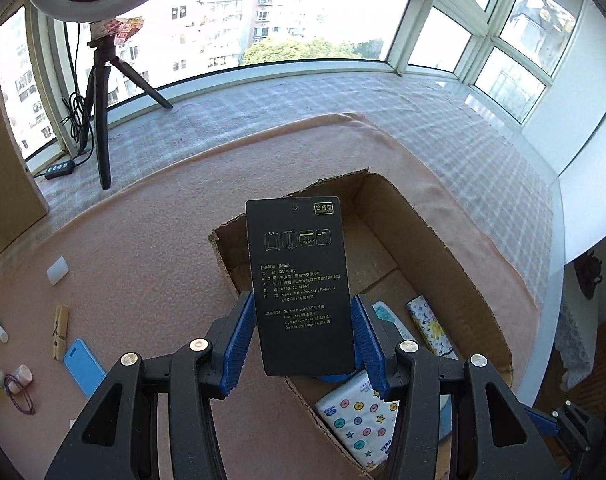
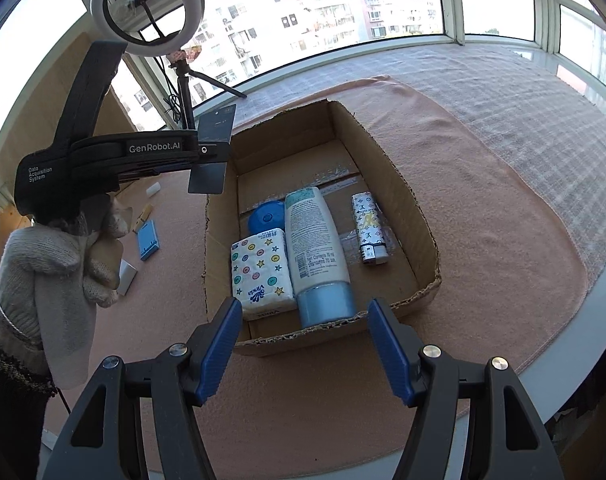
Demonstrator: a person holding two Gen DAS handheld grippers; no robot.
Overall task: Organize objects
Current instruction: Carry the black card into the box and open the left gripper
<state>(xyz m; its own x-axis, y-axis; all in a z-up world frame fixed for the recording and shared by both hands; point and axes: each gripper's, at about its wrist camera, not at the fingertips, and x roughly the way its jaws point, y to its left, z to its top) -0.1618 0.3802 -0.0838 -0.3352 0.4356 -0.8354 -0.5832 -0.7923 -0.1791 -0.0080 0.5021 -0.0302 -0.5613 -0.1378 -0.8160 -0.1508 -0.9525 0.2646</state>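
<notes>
Gripping a black garment tag (image 1: 301, 284) by its two long edges, the left tongs (image 1: 303, 336) hold it upright, long axis pointing away along the fingers. In the right wrist view the tag (image 2: 211, 151) hangs just above the left wall of the cardboard box (image 2: 395, 184), which lies slightly to the right of it. The right tongs (image 2: 305, 340) stand released and empty at the box's near wall, so the left arm is the one placed to deliver. The tag is a thin, stiff, matte card with printed text. The box is corrugated with ragged rims; inside lie a soft tissue pack (image 2: 261, 270), a smooth plastic tube (image 2: 317, 248), a blue round lid (image 2: 266, 214) and a patterned lighter (image 2: 367, 228). A peach towel (image 2: 483, 184) covers the tabletop.
</notes>
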